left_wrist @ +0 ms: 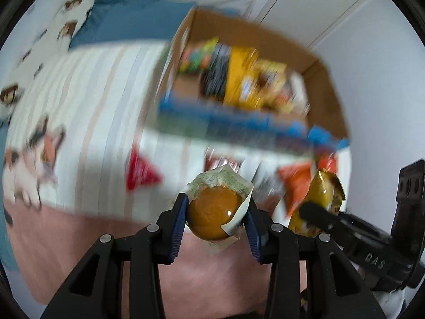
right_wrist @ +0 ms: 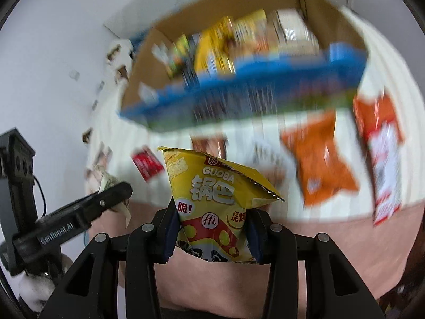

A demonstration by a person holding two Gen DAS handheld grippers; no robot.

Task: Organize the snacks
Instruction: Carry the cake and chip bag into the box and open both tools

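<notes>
My left gripper [left_wrist: 216,216] is shut on a wrapped brown bun [left_wrist: 213,211] and holds it above the bed. My right gripper [right_wrist: 211,224] is shut on a yellow Guoba crisps bag [right_wrist: 212,191]; that bag also shows at the right of the left wrist view [left_wrist: 322,194]. Ahead stands an open cardboard box [left_wrist: 265,34] with a blue front, holding several snack packs [left_wrist: 249,79]; it also shows in the right wrist view [right_wrist: 239,0]. Both views are motion-blurred.
Loose snacks lie on the striped bedcover in front of the box: a red pack [right_wrist: 147,163], an orange bag [right_wrist: 320,159] and a red-and-white pack [right_wrist: 382,159]. A cat-print pillow [left_wrist: 71,16] lies far left. White cupboard doors [left_wrist: 305,5] stand behind the box.
</notes>
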